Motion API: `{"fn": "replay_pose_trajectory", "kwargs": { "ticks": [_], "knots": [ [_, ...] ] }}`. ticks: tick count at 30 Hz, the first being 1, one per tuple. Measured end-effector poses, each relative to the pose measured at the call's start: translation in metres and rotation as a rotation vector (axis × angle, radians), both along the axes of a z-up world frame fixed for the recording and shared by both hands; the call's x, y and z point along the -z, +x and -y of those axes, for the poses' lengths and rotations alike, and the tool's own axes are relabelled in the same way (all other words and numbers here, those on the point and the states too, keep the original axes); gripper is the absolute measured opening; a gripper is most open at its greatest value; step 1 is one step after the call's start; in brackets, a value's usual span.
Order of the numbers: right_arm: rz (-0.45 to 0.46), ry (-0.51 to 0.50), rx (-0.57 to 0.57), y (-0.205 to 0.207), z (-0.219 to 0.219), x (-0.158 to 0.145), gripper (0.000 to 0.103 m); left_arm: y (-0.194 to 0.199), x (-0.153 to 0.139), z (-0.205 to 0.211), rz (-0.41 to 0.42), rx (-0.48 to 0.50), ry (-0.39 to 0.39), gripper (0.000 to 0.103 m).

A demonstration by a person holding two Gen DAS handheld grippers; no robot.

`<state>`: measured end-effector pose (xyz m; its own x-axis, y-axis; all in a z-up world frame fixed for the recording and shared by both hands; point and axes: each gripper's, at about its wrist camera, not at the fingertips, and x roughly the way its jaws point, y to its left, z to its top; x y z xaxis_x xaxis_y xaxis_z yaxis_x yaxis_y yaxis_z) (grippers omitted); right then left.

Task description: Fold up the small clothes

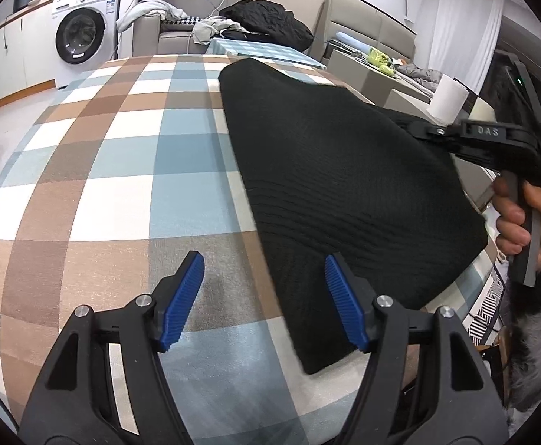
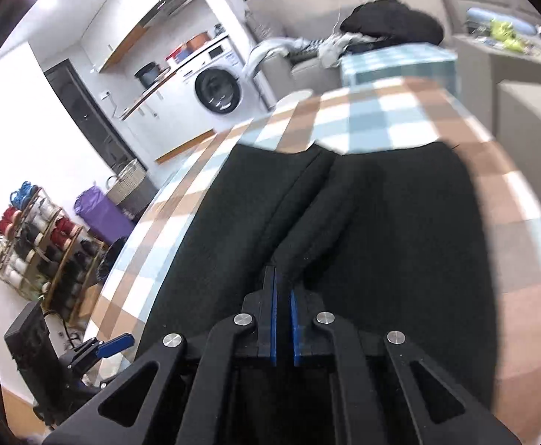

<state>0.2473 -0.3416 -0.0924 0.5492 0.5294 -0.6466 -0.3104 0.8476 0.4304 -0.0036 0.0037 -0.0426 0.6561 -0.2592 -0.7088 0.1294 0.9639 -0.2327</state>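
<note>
While the right gripper is pinching a raised fold of the black garment between nearly closed jaws, the left gripper is hovering with its jaws spread wide and gripping nothing. The garment is lying on the checked tabletop, its near edge sitting under the left gripper's right finger. A hand is holding the right gripper's handle over the garment's far side.
</note>
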Motion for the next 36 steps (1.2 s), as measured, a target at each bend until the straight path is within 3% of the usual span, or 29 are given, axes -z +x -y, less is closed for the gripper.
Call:
{"fn": "replay_pose_trajectory", "kwargs": {
  "ticks": [2,6,15,18,21,25,29,31,32,33,35,36],
  "knots": [
    [-0.025,-0.057,0.046,0.004,0.013,0.007,0.005,0.001,0.001,-0.001,-0.009,0.003,-0.011,0.065],
    [-0.165,-0.083,0.08,0.016,0.025,0.043,0.013,0.003,0.002,0.0,-0.017,-0.001,-0.006,0.065],
    [-0.056,-0.001,0.004,-0.051,0.043,0.02,0.039,0.014,0.003,0.001,-0.04,-0.003,-0.029,0.066],
    [-0.065,-0.005,-0.045,-0.071,0.042,0.026,0.041,0.021,0.004,0.004,-0.054,0.0,-0.034,0.066],
    [-0.032,-0.047,-0.024,-0.08,0.044,0.026,0.043,0.031,0.004,0.009,-0.053,0.002,-0.014,0.066],
    [-0.021,-0.044,0.046,-0.079,0.064,0.024,0.065,0.054,0.003,0.016,-0.058,0.006,0.004,0.066],
    [-0.024,-0.079,0.111,-0.071,0.08,0.026,0.065,0.082,0.005,0.021,-0.089,-0.002,0.039,0.065],
    [-0.038,-0.091,0.133,-0.067,0.088,0.03,0.065,0.094,0.005,0.02,-0.088,-0.015,0.004,0.049],
    [-0.044,-0.093,0.14,-0.066,0.09,0.032,0.065,0.097,0.006,0.02,-0.093,-0.008,-0.016,0.031],
    [-0.05,-0.097,0.146,-0.065,0.092,0.033,0.065,0.1,0.005,0.021,-0.097,0.003,-0.04,0.024],
    [-0.056,-0.113,0.151,-0.064,0.094,0.036,0.065,0.101,0.001,0.024,-0.073,-0.001,-0.038,0.013],
    [-0.058,-0.121,0.152,-0.064,0.093,0.037,0.065,0.1,0.001,0.024,-0.062,-0.007,-0.032,0.012]
  ]
}}
